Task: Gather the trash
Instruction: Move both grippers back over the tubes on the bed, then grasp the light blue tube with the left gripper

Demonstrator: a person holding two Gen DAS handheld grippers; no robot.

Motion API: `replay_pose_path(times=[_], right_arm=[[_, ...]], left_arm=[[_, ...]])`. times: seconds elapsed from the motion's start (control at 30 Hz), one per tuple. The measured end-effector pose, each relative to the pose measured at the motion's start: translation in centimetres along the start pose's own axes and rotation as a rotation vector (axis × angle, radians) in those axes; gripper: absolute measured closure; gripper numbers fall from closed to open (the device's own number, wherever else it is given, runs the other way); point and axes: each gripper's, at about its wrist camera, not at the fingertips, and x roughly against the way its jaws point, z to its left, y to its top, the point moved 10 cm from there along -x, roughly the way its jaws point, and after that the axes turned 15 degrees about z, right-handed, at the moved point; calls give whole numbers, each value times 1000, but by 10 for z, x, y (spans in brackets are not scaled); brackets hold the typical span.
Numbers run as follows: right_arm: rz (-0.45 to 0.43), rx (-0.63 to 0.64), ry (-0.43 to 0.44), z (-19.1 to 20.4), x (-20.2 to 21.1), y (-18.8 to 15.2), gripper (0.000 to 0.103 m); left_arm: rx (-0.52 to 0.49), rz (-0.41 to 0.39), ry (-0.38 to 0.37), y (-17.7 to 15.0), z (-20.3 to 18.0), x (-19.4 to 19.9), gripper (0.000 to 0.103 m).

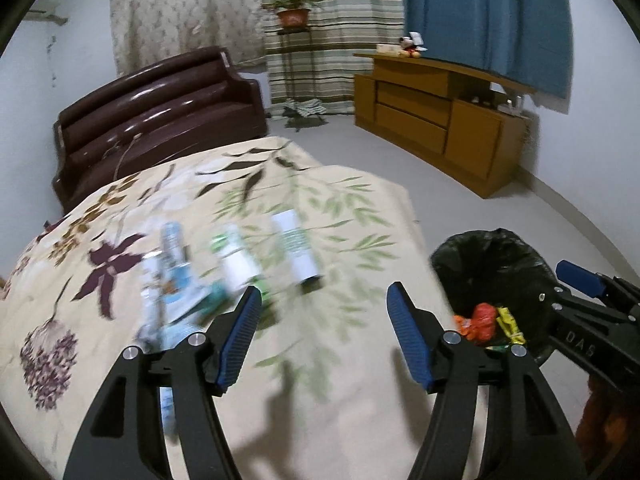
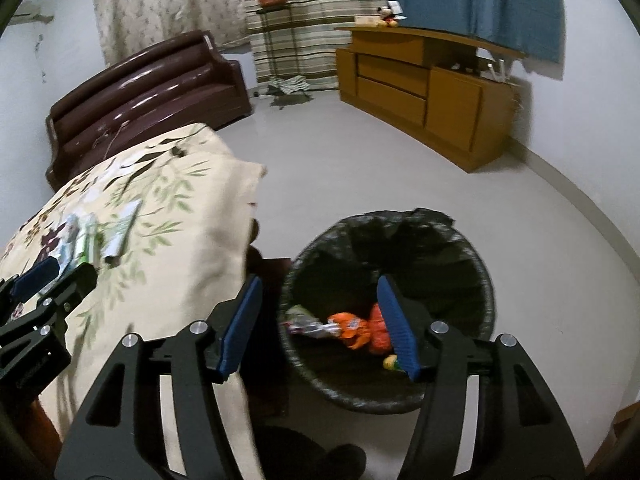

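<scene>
Several pieces of trash lie on the floral cloth: a white tube (image 1: 298, 250), a white-green tube (image 1: 236, 262) and a blue-white wrapper (image 1: 174, 276), all blurred. They also show in the right wrist view (image 2: 120, 230). My left gripper (image 1: 322, 300) is open and empty above the cloth, just in front of the tubes. My right gripper (image 2: 318, 292) is open and empty above the black-lined bin (image 2: 472, 264), which holds orange wrappers (image 2: 360, 330). The bin (image 1: 500, 260) stands on the floor right of the table.
A dark brown sofa (image 1: 160, 112) stands behind the table. A wooden cabinet (image 1: 436, 116) lines the right wall. A plant stand (image 1: 294, 20) is by the curtains. The grey floor (image 2: 360, 168) lies between them. The right gripper shows in the left view (image 1: 592, 300).
</scene>
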Motion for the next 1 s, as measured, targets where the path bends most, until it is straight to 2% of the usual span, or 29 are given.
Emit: replay_pose_path(times=[0.33,0.6,0.93,1.0], right_arm=[[14,109,46,65,4,-11,44],[33,166,62,97,2,-21,44],[51,187,67,112,-4,-27,44],[52,187,66,112,-4,-27,44]], left_arm=[[114,19,77,-30,73,7,38],[151,89,71,-48,99,-6,39],[107,158,22,-61,89,-23,59],[96,155,19,-61,87,-23,67]])
